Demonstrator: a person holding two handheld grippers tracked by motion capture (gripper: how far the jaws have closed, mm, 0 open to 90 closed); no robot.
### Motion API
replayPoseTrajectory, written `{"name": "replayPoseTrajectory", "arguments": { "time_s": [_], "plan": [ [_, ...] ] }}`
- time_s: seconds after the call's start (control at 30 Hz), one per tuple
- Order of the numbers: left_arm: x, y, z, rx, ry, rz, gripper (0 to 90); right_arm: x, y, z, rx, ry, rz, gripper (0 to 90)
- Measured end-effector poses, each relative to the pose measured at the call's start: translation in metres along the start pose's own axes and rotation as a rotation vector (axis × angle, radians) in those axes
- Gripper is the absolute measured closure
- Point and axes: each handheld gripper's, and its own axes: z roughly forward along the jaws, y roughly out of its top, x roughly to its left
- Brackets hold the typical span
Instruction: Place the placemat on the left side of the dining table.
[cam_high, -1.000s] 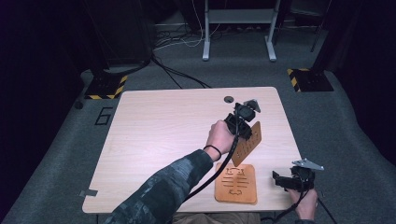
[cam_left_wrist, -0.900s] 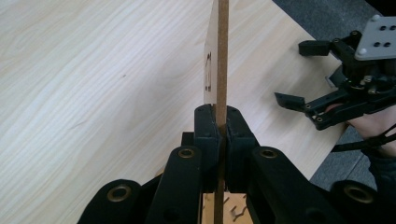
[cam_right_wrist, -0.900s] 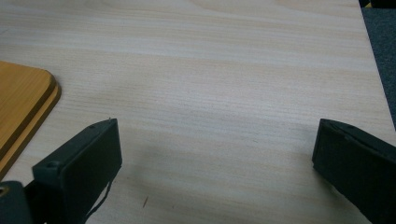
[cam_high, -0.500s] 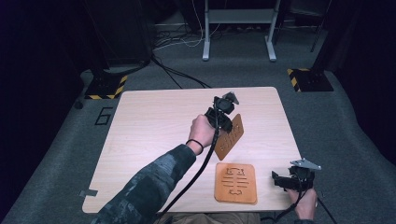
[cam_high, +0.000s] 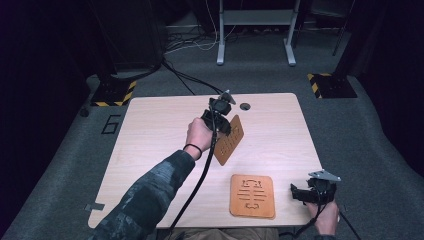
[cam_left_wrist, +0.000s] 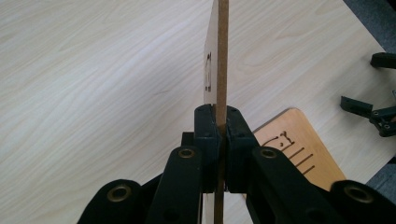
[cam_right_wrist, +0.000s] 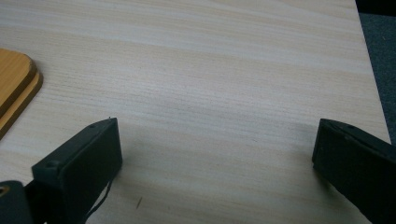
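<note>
The jaws of the left gripper (cam_left_wrist: 222, 140) are pressed together on a thin wooden board (cam_left_wrist: 219, 60), which stands on its edge between them, lifted above the worktop (cam_high: 160, 130). In the high view this cut-out board (cam_high: 229, 140) hangs tilted over the middle of the worktop, a little behind the second board (cam_high: 253, 195), which lies flat near the front edge on top of another one like it. The jaws of the right gripper (cam_right_wrist: 212, 158) are wide apart and hold nothing; this gripper (cam_high: 306, 193) waits low at the front right corner, just beside the flat boards.

To do this step well, I think the hand should keep the grip firm and near the end of the board, because a thin panel turns easily between two small pads. It is better to lower it slowly, let one edge touch first, then lay it flat before releasing.

The worktop is pale wood grain, smooth, with a small round hole (cam_high: 244, 106) near the far edge. Around it there is grey carpet (cam_high: 360, 135), dark surroundings, cables (cam_high: 185, 77) on the floor, yellow-black striped plates (cam_high: 327, 85) and a metal frame (cam_high: 255, 30) behind.
</note>
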Motion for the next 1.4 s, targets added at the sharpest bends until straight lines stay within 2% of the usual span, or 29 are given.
{"name": "replayPoseTrajectory", "arguments": {
  "time_s": [0.53, 0.97, 1.4],
  "plan": [
    [0.048, -0.011, -0.011, 0.001, 0.045, -0.081, 86.2, 0.0, 0.0, 0.0, 0.001, -0.004, 0.0, 0.6],
    [0.091, -0.026, -0.019, -0.004, 0.08, -0.175, 86.1, 0.0, 0.0, 0.0, 0.0, -0.003, 0.0, 0.6],
    [0.128, -0.04, -0.027, -0.001, 0.123, -0.269, 86.2, 0.0, 0.0, 0.0, 0.001, -0.005, 0.0, 0.6]
  ]
}}
